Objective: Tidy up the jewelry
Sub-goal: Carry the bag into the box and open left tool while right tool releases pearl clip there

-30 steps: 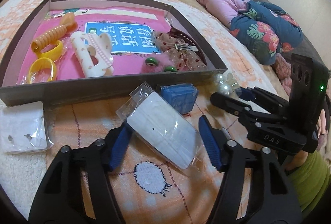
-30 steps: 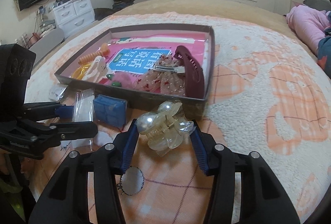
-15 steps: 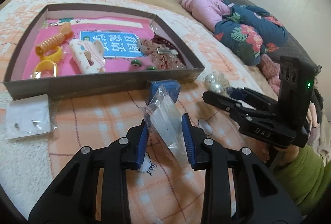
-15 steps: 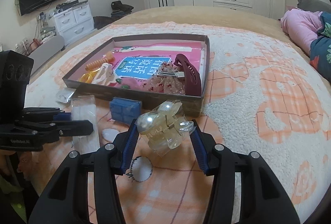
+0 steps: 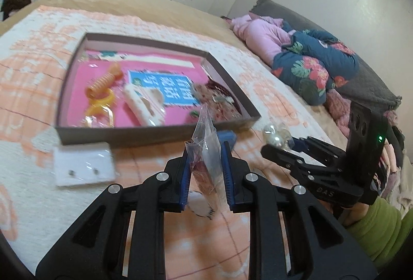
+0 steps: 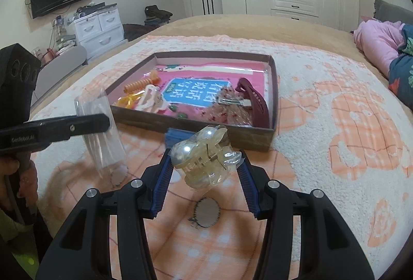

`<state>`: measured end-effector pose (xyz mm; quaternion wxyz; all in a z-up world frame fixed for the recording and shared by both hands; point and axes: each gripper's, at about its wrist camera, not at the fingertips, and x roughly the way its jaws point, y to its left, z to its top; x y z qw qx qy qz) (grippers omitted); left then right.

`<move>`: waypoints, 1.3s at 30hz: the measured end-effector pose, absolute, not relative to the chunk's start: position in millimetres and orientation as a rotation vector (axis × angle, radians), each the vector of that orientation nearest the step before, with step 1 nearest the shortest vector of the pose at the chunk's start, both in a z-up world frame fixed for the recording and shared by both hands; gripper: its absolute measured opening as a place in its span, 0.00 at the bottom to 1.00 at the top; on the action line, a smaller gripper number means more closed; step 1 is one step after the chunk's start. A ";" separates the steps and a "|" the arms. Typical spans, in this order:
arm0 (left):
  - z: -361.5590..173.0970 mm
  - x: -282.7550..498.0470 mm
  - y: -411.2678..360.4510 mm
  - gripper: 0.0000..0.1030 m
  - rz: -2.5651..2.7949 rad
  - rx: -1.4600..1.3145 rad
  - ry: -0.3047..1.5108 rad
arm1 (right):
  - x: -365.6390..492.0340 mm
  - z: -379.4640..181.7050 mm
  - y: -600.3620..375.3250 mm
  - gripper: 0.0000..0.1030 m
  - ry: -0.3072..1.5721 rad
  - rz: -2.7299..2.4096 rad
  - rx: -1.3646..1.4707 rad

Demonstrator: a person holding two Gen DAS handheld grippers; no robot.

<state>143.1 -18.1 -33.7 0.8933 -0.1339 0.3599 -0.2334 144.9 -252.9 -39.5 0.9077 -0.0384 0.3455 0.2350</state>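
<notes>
My left jaws have just closed on the clear packet, now lifted edge-up off the bed. My right jaws grip the pearl hair clip. Both hang near the box, probably bound for it.

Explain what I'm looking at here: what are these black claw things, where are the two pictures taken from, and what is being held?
No robot here: a person holds a hand tool with a two-finger claw in each hand, each carrying a forward-looking fisheye camera. One picture looks along the left claw, pinched shut on a clear plastic packet. The other looks along the right claw, which grips a translucent pearl hair claw clip. Both hang over a peach-and-white blanket on a bed. Ahead lies a shallow brown box holding hair clips and an orange coil tie. An earring card and a blue item lie outside it.
</notes>
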 end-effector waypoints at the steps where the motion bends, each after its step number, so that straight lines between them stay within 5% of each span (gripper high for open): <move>1: -32.1 142.7 -15.1 0.14 -0.474 -0.275 0.739 | 144.1 -37.1 -249.7 0.47 0.706 0.487 -0.085; 39: -3.3 215.0 27.0 0.14 -0.381 -0.283 0.637 | 204.1 -9.2 -216.1 0.47 0.638 0.401 -0.106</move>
